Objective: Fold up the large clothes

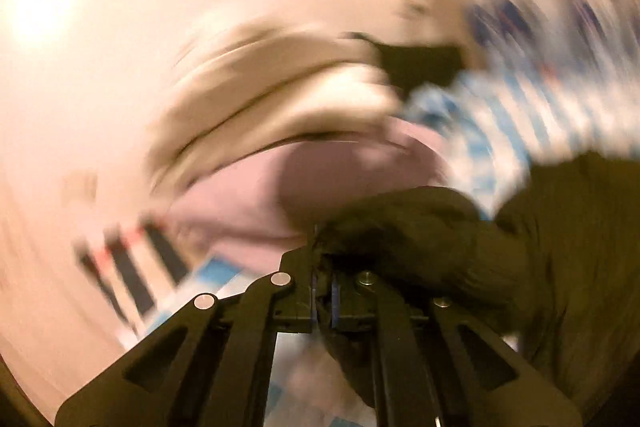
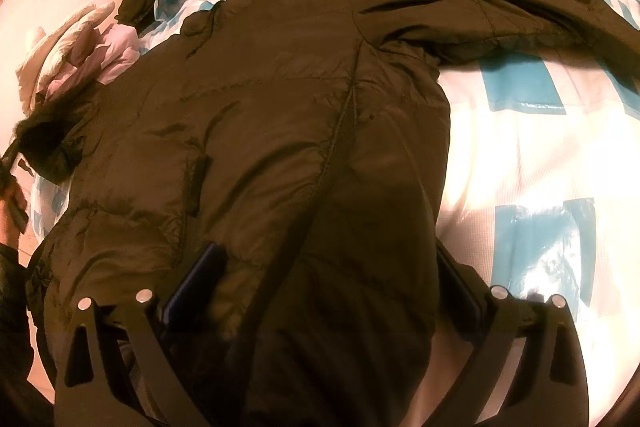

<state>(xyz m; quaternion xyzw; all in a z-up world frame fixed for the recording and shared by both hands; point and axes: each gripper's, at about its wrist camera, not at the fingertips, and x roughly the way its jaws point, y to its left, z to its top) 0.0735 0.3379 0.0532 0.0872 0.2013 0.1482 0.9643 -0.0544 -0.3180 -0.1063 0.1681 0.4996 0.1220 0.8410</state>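
Left wrist view, badly blurred: the left tongs [image 1: 323, 291] are pressed together, seemingly pinching a fold of the dark jacket [image 1: 420, 227].

Right wrist view: the jacket [image 2: 280, 107] lies spread on the blue-checked bed cover [image 2: 520, 115]; the right tongs [image 2: 320, 275] stand spread, straddling its hem. No writing is legible.

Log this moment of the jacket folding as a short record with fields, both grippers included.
garment: dark puffer jacket, spread out, one sleeve stretched sideways
surface: blue-and-white checked cover
left gripper: shut on a bunched dark fold of the jacket; view heavily blurred
right gripper: jaws wide apart astride the jacket's near part; grip cannot be told
beside the jacket: pale crumpled cloths
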